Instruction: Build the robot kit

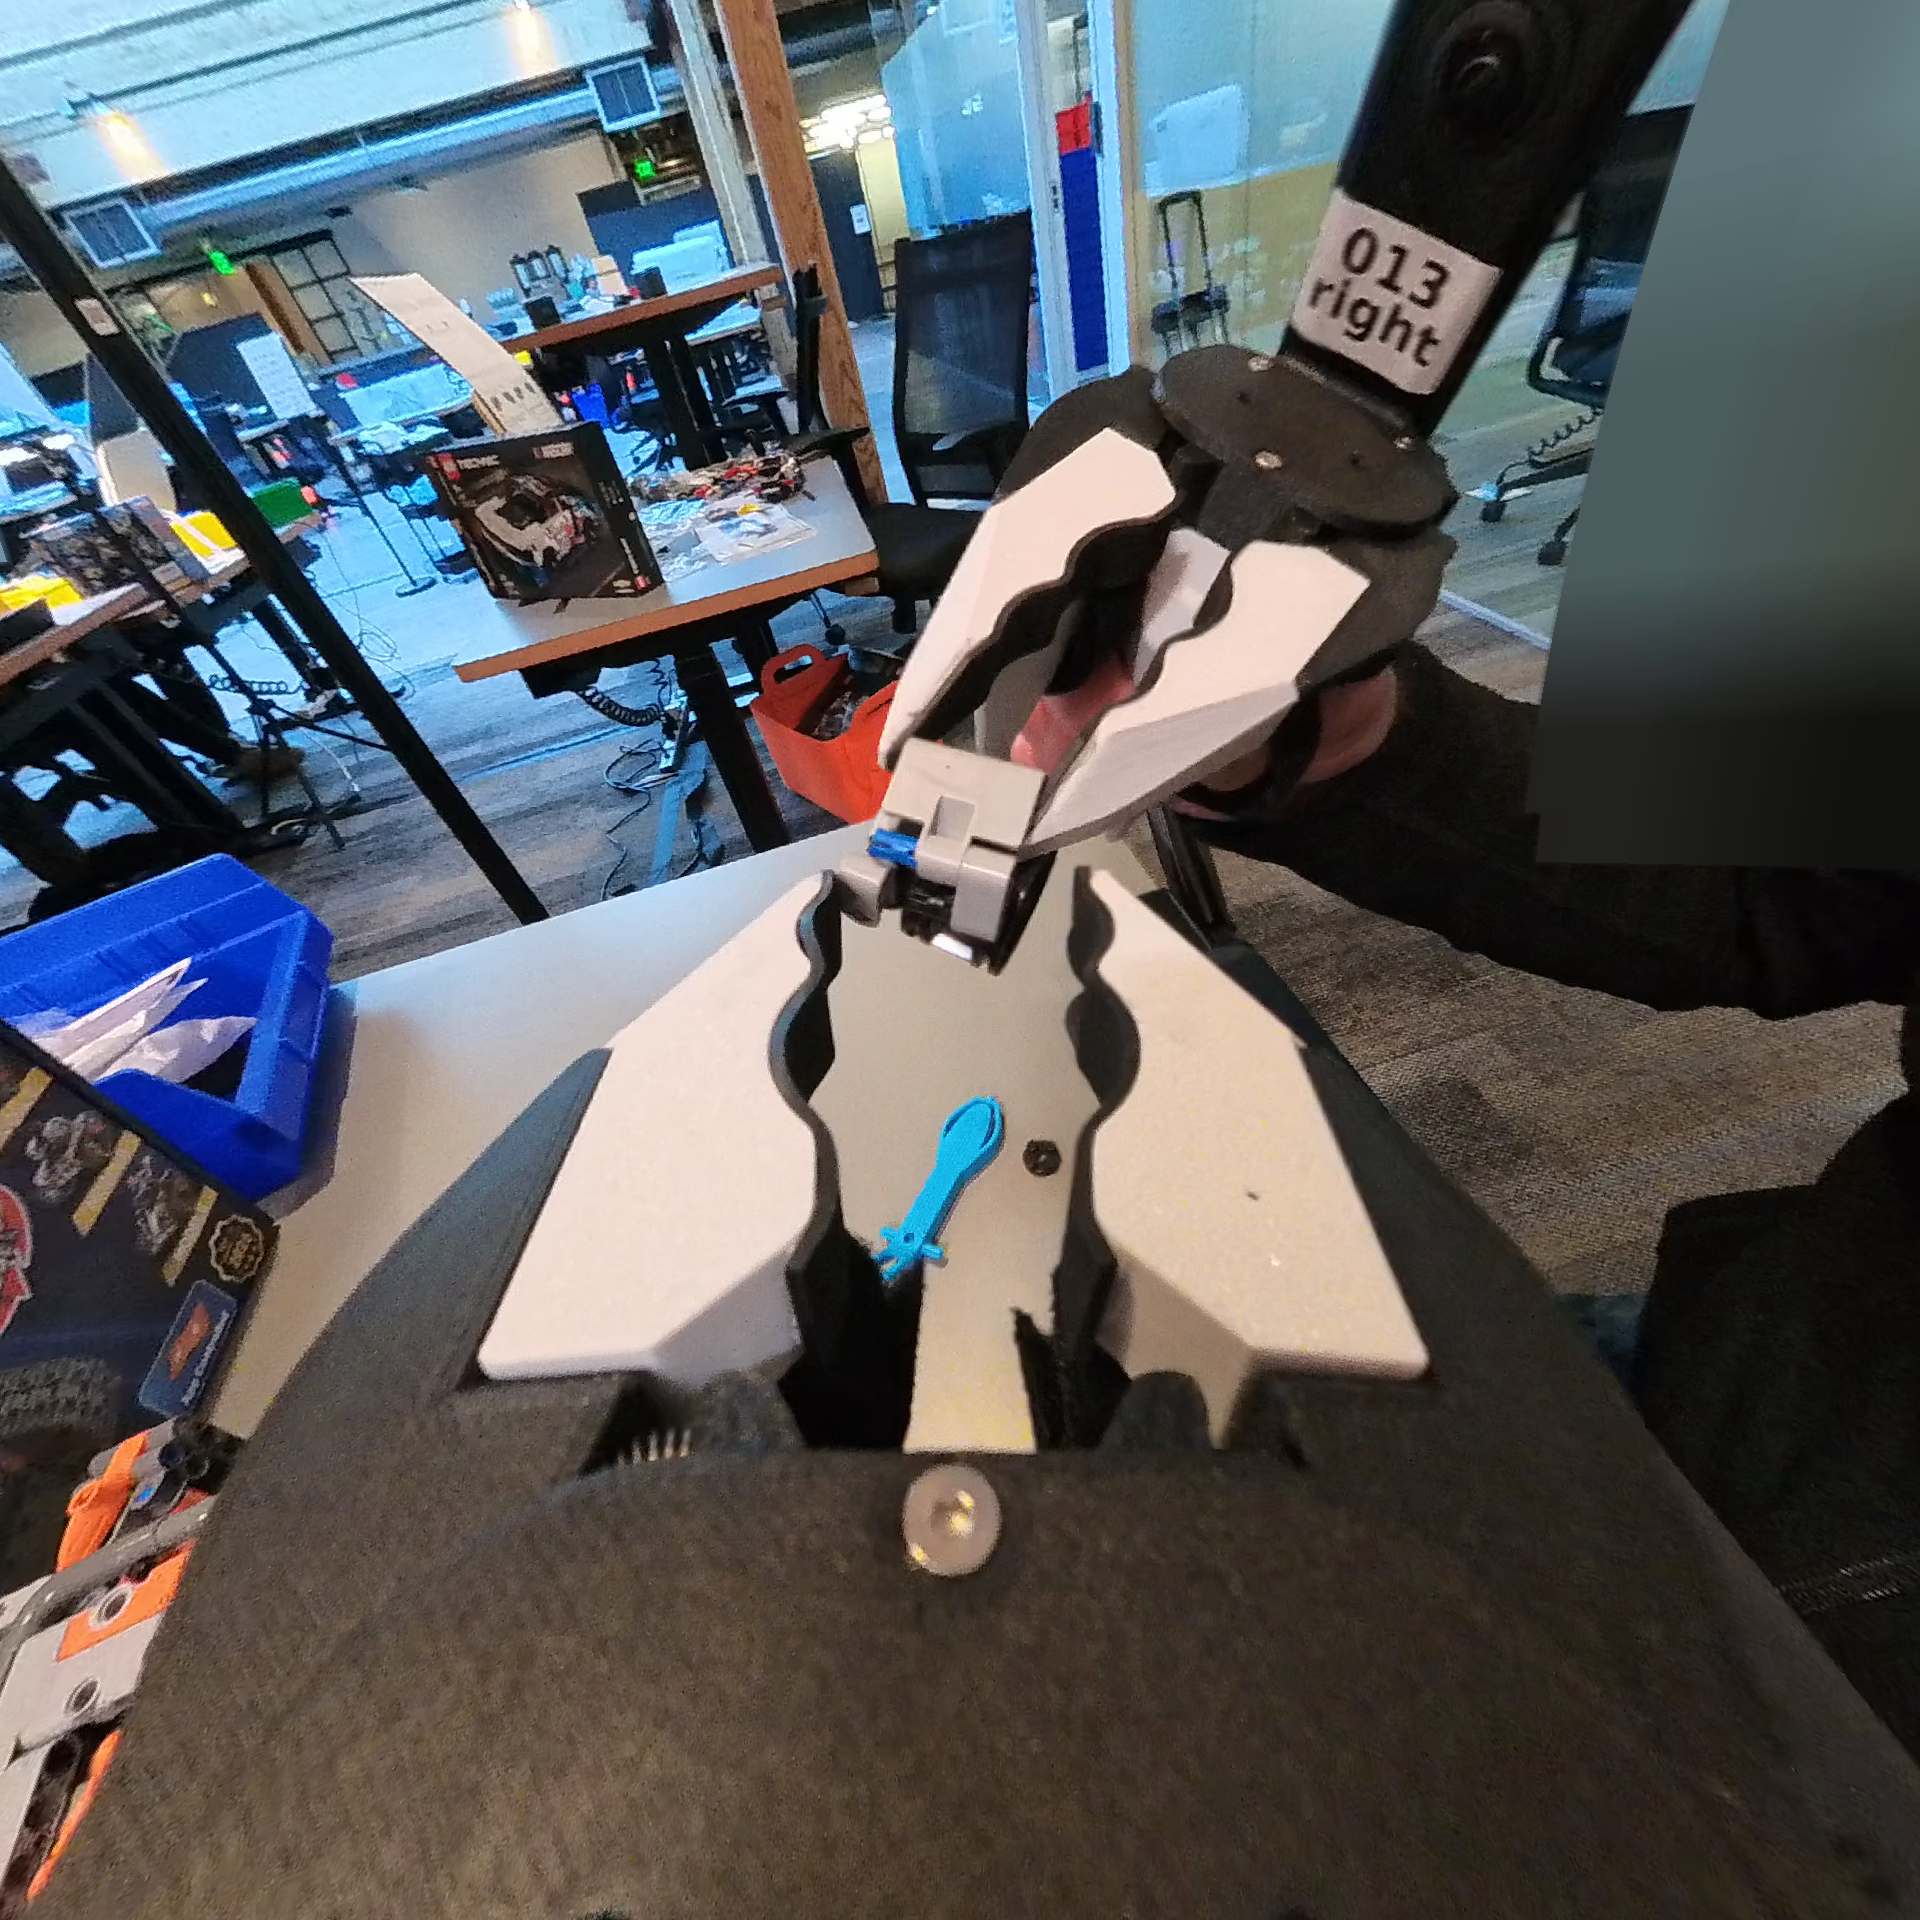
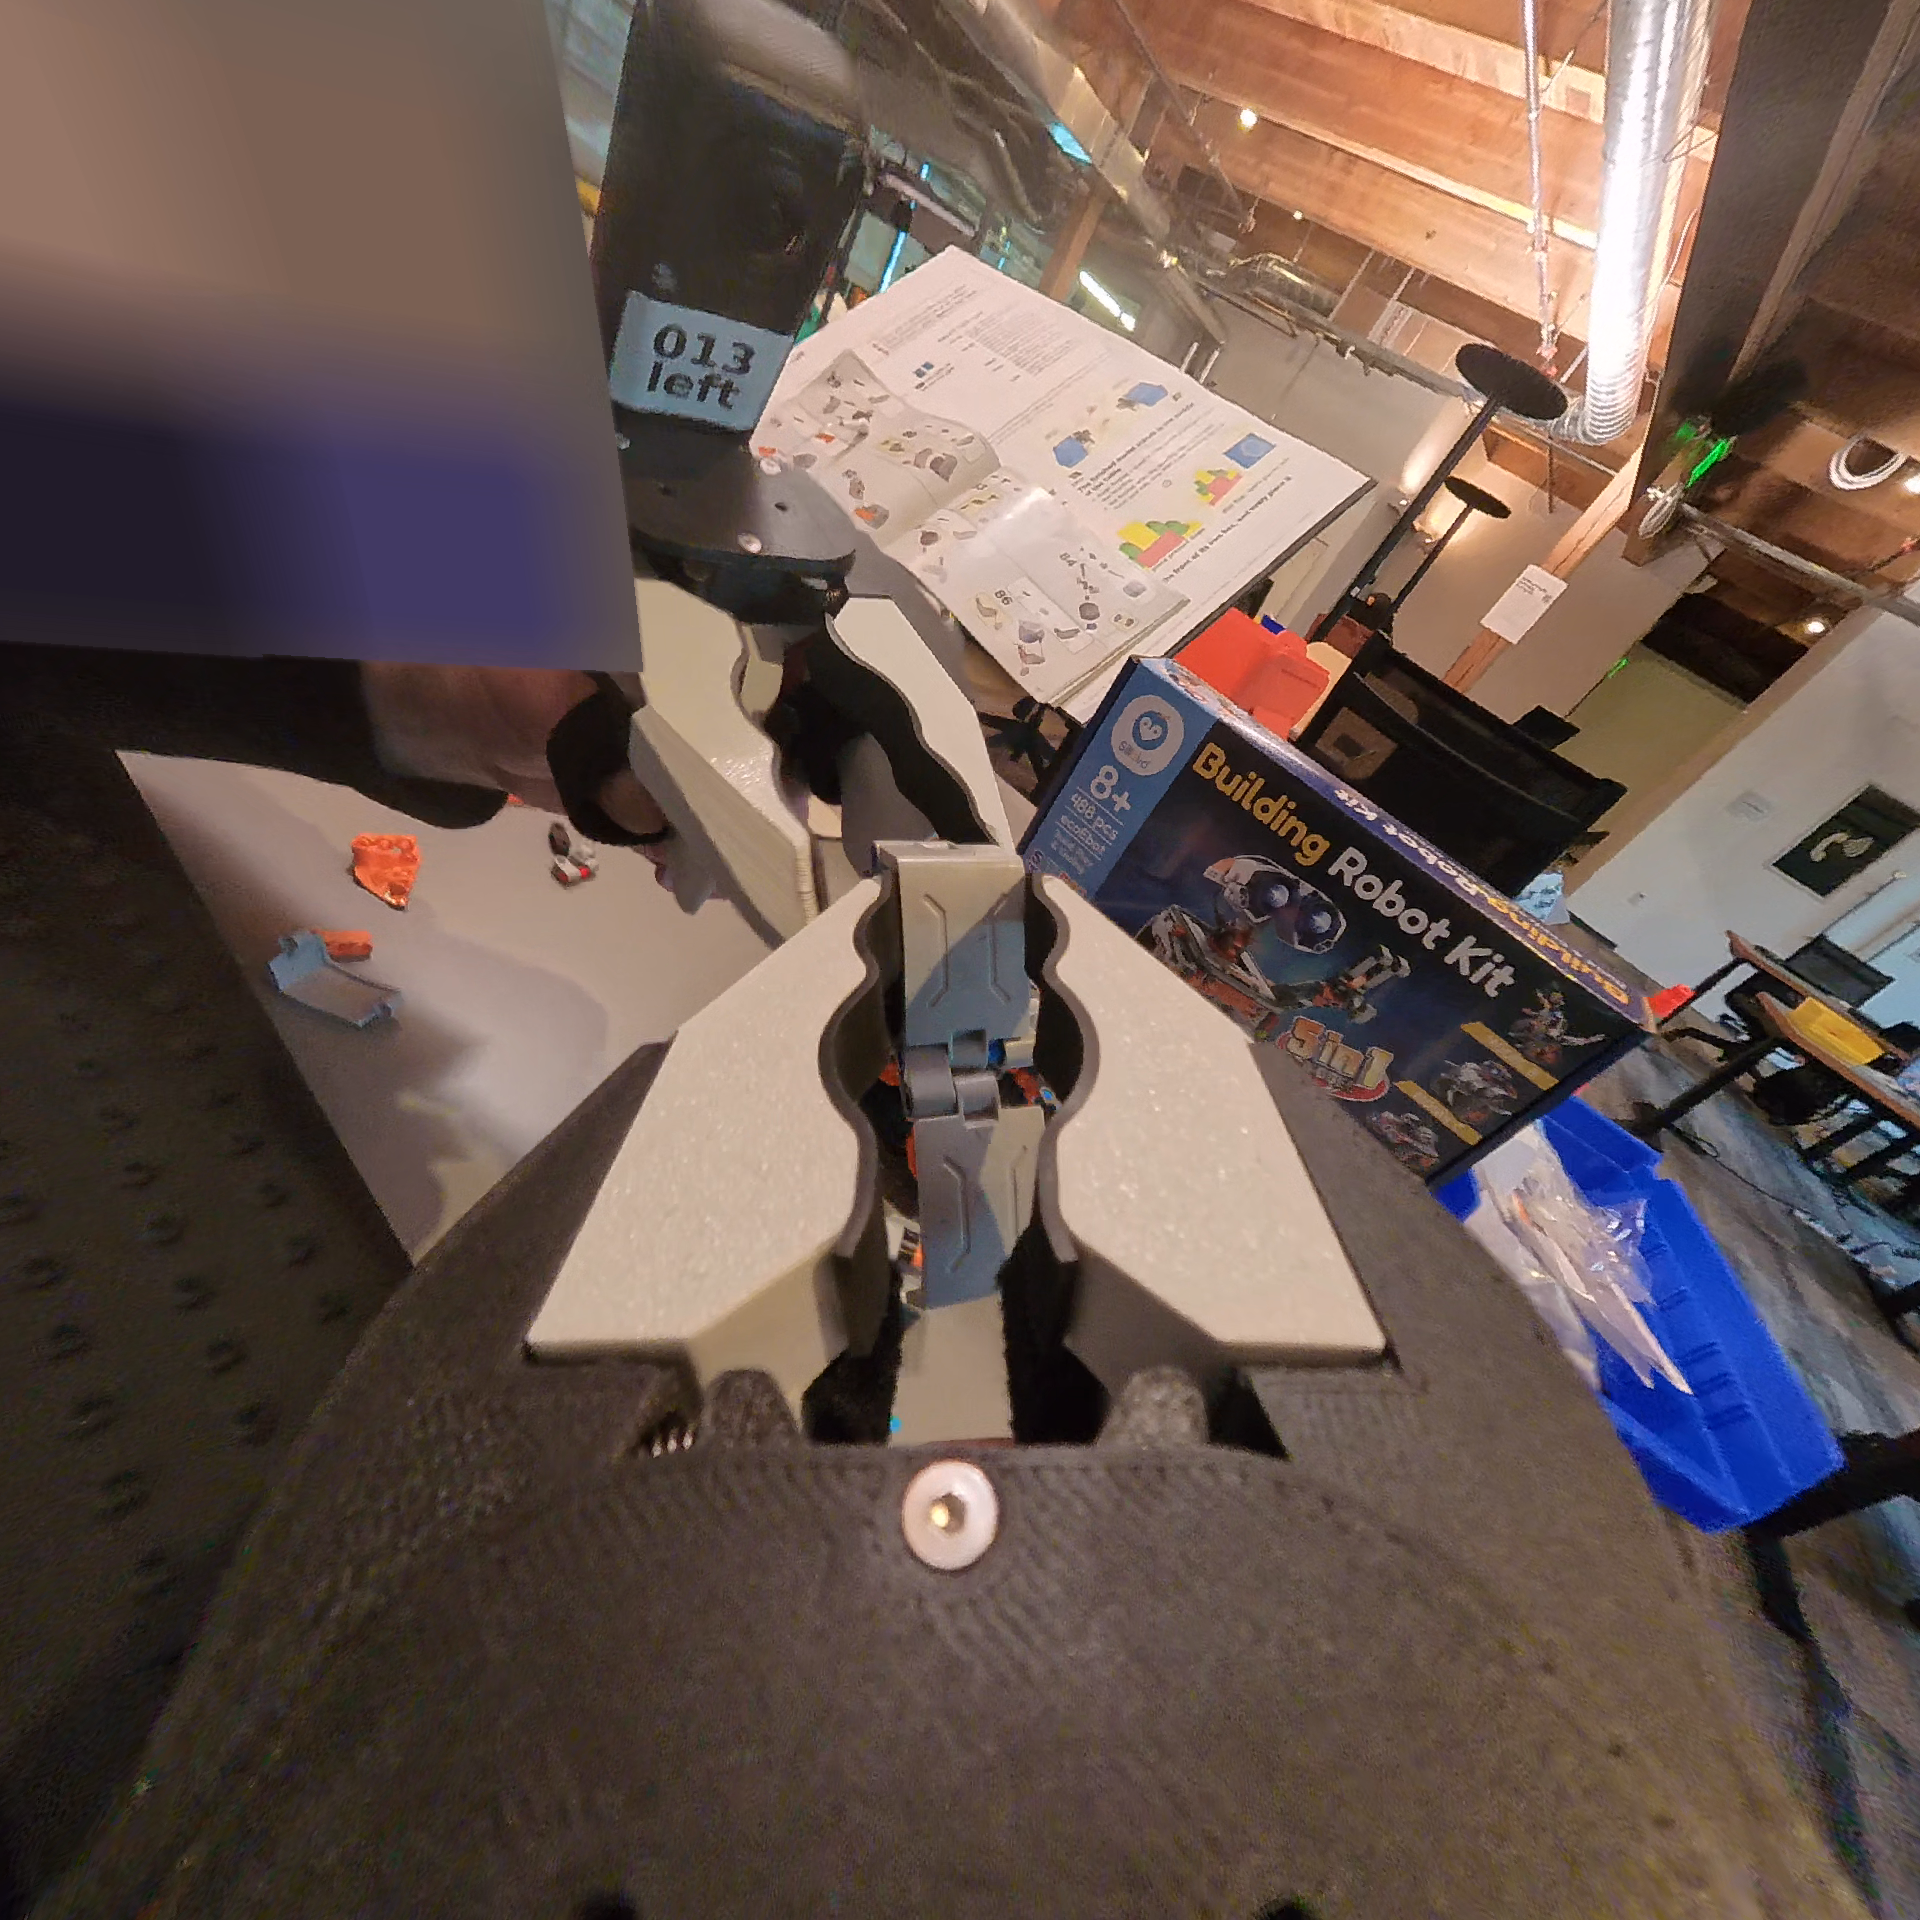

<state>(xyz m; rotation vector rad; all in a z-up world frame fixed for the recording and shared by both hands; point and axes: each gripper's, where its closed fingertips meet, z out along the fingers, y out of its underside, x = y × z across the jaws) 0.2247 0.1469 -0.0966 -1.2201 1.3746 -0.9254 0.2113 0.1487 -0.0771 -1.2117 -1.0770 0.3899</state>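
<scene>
My right gripper [image 2: 956,904] is shut on a grey building-block assembly [image 2: 951,1039] with a hinged middle, held upright between its pads above the table. In the left wrist view the right gripper [image 1: 971,795] comes in from the upper right with the assembly [image 1: 945,847], which has a blue pin on its left side. My left gripper [image 1: 956,899] is open and empty, its tips on either side of the assembly's lower end. Under the left gripper, a light blue tool [image 1: 940,1184] and a small black piece [image 1: 1039,1155] lie on the white table [image 1: 468,1039].
A blue bin [image 1: 208,1039] with clear bags stands at the left, beside a dark kit box [image 2: 1351,935]. An open instruction booklet [image 2: 1039,468] is propped behind. Loose orange [image 2: 384,862] and grey pieces [image 2: 332,982] lie on the table. An orange and grey model [image 1: 83,1610] sits near left. The grippers are tip to tip, or close to it.
</scene>
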